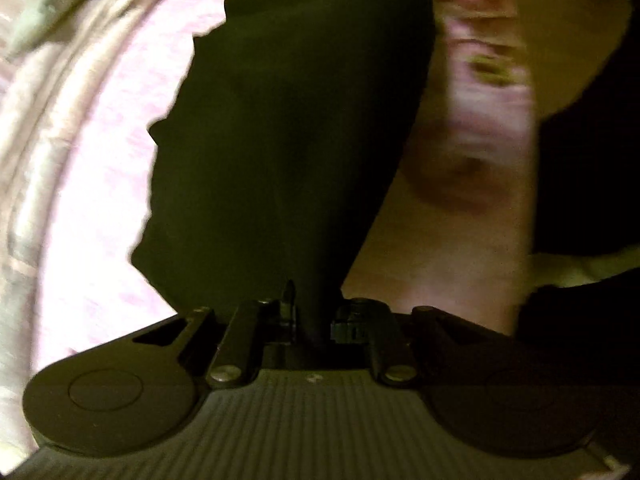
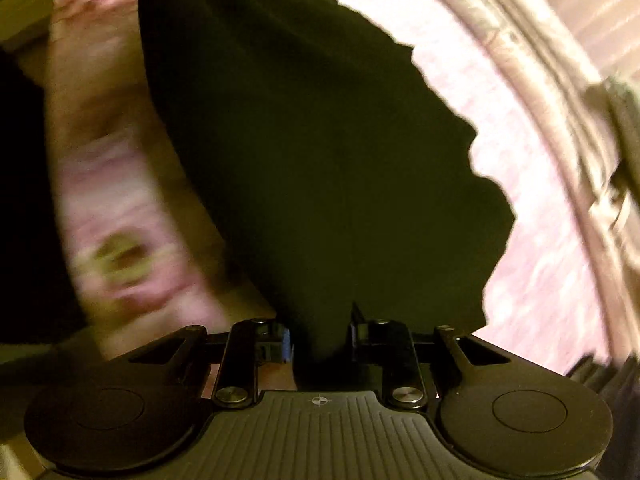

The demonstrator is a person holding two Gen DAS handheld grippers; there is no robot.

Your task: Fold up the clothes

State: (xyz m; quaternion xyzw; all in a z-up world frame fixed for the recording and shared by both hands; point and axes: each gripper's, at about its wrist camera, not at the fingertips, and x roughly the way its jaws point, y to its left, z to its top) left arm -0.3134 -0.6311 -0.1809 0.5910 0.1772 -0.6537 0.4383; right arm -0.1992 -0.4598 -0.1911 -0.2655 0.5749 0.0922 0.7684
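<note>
Two grippers share one dark garment [image 1: 280, 132], and it hangs between them, lifted above a pink bedspread [image 1: 80, 168]. In the left wrist view the cloth fans away from the left gripper [image 1: 310, 316], whose fingers are drawn in tight on a bunched corner of it. The right wrist view shows the same: the right gripper [image 2: 320, 340] is pinched closed on its own bunch of the dark garment [image 2: 320, 140], with the cloth spreading out far from the fingers. A wavy free edge runs along the outer side of the cloth in each view, left in one and right in the other.

The pictures are smeared, so I judge that the cloth is being swung or carried. Whether this is a shake-out to open it flat or the carry of one edge over another, the frames do not settle.

Either way, doing it well means keeping both pinches firm, since a thin bunch can slip from the fingers during a fast move. Keep the two grips level and evenly apart so the held edge runs taut, without a sag in the middle. Let the hanging part settle on the pink bedspread [image 2: 540, 272] smoothly, without dragging creases into it.

A blurred pink patterned cloth [image 1: 480, 120] lies beside the garment, towards the inner side of both views, and a pale ruffled border [image 2: 560, 120] edges the bed.
</note>
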